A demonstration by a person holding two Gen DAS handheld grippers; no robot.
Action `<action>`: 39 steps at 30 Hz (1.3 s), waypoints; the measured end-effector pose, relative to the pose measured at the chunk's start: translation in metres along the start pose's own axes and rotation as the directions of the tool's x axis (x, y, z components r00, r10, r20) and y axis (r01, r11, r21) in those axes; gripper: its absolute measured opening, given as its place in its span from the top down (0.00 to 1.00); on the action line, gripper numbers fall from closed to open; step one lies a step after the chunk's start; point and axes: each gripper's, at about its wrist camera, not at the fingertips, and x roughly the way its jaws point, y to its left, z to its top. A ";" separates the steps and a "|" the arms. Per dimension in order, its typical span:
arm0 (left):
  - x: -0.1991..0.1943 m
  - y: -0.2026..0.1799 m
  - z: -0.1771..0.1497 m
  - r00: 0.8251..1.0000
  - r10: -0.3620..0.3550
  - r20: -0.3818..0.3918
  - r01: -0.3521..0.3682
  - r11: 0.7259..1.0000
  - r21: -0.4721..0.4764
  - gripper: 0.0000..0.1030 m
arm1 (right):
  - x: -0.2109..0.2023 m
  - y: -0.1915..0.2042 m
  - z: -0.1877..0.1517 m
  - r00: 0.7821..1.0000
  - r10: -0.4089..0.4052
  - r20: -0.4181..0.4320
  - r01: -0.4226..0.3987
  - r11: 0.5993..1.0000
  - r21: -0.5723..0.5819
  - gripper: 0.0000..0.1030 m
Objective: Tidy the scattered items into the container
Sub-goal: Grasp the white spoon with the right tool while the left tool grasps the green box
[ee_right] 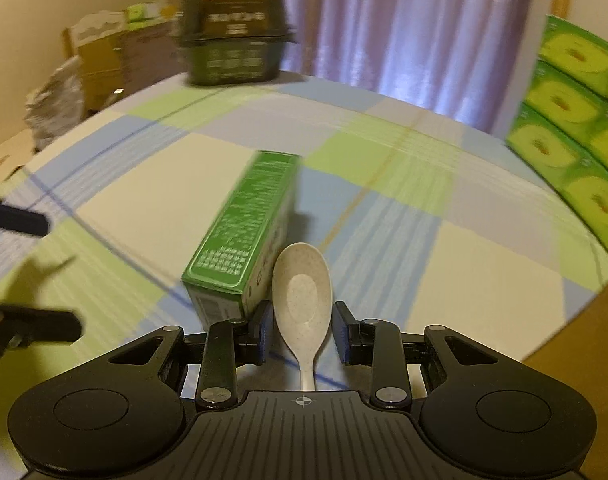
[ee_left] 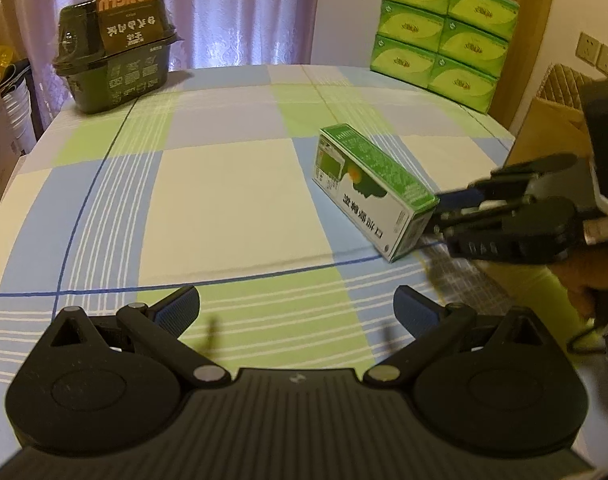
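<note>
I see a home room: checked tablecloth [ee_left: 223, 184], lilac curtains [ee_left: 243, 12], stacked green tissue packs [ee_left: 444, 36], cardboard boxes [ee_right: 115, 60].

Dim warm light, curtain [ee_left: 239, 12] backlit, fisheye-bent edges, motion blur smearing the right wrist view

The bench [ee_left: 223, 184] wears a checked cloth of cream, pale green, light blue and lavender squares, crossed by thin dark blue lines and bands of white stripes. Behind its far edge hang sheer lilac curtains [ee_left: 239, 12] with a faint pattern, lit from behind, flanked by a tan drape [ee_left: 11, 0] at the left. The wall [ee_left: 344, 8] to the right is cream, with 2 white sockets [ee_left: 598, 54] on it and a wooden door frame [ee_left: 536, 40] beside them. Left of the bench sit cardboard boxes [ee_right: 115, 56] and a crumpled pale bag [ee_right: 57, 100], blurred in the right wrist view. The light is warm and dim.
</note>
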 end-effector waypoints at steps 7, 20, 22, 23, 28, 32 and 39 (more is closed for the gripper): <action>-0.004 0.005 0.004 0.999 -0.019 0.038 0.019 1.000 -0.021 0.02 | -0.008 0.015 -0.013 0.999 0.033 -0.008 -0.033 0.999 0.038 0.67; 0.026 -0.030 0.027 0.997 -0.058 0.053 0.052 0.992 0.111 0.22 | -0.024 -0.012 -0.022 0.993 -0.096 -0.067 0.107 0.974 0.199 0.67; 0.032 -0.035 0.028 0.997 -0.056 0.049 0.049 0.990 0.132 0.24 | -0.023 -0.018 -0.018 0.992 -0.108 -0.070 0.120 0.972 0.203 0.67; 0.035 -0.036 0.028 0.998 -0.054 0.045 0.047 0.989 0.140 0.25 | -0.022 -0.020 -0.018 0.991 -0.110 -0.072 0.123 0.971 0.207 0.67; 0.048 -0.037 0.027 0.998 -0.049 0.036 0.044 0.989 0.143 0.45 | -0.016 -0.029 -0.014 0.991 -0.112 -0.079 0.127 0.965 0.230 0.67; 0.047 -0.035 0.023 0.999 -0.034 0.040 0.029 0.991 0.133 0.76 | -0.017 -0.028 -0.014 0.991 -0.109 -0.071 0.123 0.963 0.240 0.67; 0.029 -0.046 0.010 1.000 -0.020 0.008 0.019 0.986 0.168 0.76 | -0.027 -0.020 -0.021 0.993 -0.092 -0.075 0.109 0.957 0.270 0.67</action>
